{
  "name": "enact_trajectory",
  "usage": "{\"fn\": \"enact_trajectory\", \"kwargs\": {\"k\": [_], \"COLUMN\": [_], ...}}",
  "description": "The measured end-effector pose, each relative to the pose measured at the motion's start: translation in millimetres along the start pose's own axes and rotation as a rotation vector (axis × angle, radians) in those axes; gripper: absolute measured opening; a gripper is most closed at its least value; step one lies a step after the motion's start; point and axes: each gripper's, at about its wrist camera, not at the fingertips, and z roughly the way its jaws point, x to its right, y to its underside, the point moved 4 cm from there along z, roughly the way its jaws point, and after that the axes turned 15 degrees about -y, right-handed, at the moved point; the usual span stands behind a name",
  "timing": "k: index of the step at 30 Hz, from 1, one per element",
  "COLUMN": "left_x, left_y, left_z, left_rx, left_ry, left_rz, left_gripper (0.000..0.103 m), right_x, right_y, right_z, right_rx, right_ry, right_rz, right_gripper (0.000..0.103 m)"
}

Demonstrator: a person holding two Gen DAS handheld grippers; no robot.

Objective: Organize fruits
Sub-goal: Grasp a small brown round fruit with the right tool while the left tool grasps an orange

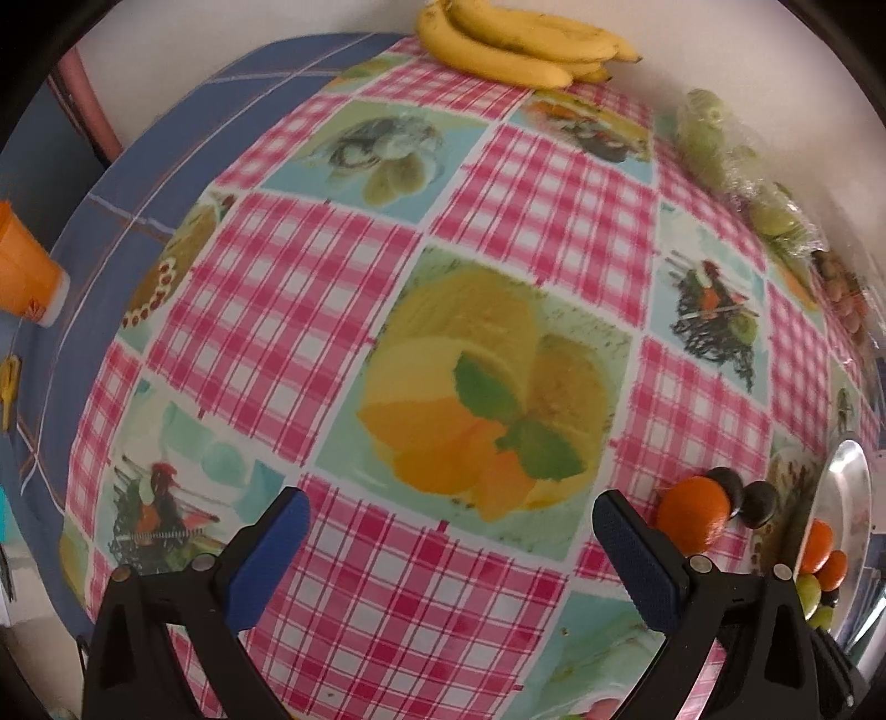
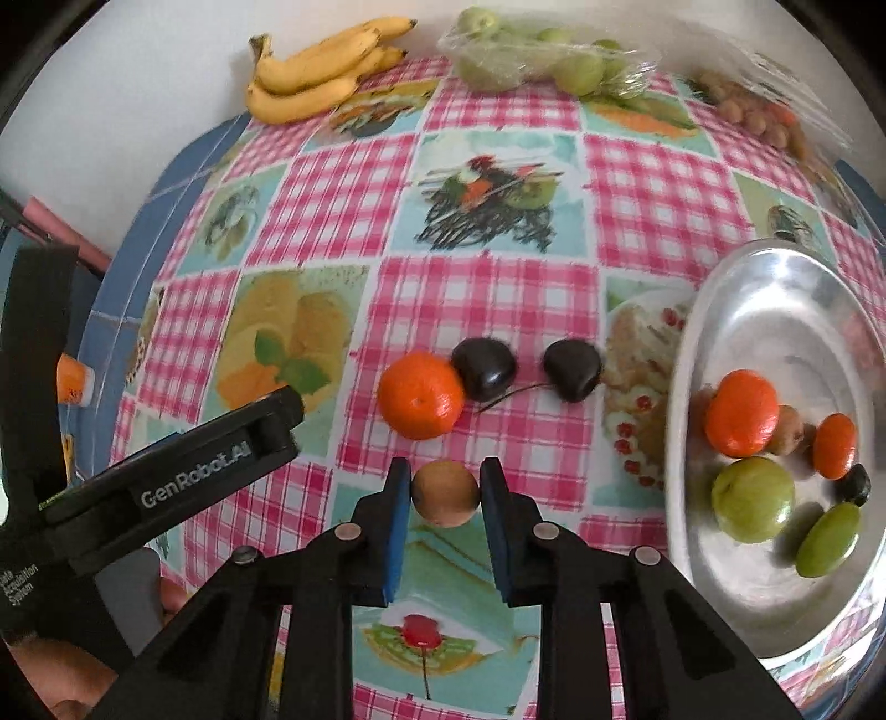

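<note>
My right gripper (image 2: pixel 444 493) is shut on a small round brown fruit (image 2: pixel 444 495), held just above the cloth. Beyond it lie a loose tangerine (image 2: pixel 421 396) and two dark plums (image 2: pixel 484 368) (image 2: pixel 572 369). A silver plate (image 2: pixel 720 288) at the right holds two tangerines (image 2: pixel 742 412), two green fruits (image 2: pixel 753 498), a brown one and a dark one. My left gripper (image 1: pixel 448 531) is open and empty over the printed cloth; the tangerine (image 1: pixel 695 512), plums (image 1: pixel 758 504) and plate (image 1: pixel 847 487) lie to its right. Its body (image 2: pixel 166 476) shows in the right wrist view.
Bananas (image 2: pixel 321 69) lie at the table's far edge, also in the left wrist view (image 1: pixel 520 44). A plastic bag of green fruits (image 2: pixel 531 61) and a bag of small brown fruits (image 2: pixel 758 111) sit beside them. An orange cup (image 1: pixel 22 266) stands off the table, left.
</note>
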Motion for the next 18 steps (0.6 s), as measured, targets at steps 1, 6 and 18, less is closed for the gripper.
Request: {"fn": "enact_trajectory", "kwargs": {"k": [1,6,18], "left_x": [2,25,81], "left_y": [-1,-7,4], "left_z": [-3,-15,-33], "left_rx": [0.012,0.049,0.081], "left_ry": [0.008,0.080,0.210], "left_rz": [0.003,0.061,0.226], "left_gripper": [0.103,0.103,0.092], "right_x": [4,21,52], "right_y": [-1,-4,-1], "right_z": [-3,-21,-62], "right_rx": [0.011,0.055,0.139], "right_ry": [0.004,0.010,0.017], "right_rz": [0.009,0.048,0.089], "right_gripper": [0.026,0.026,0.027]}}
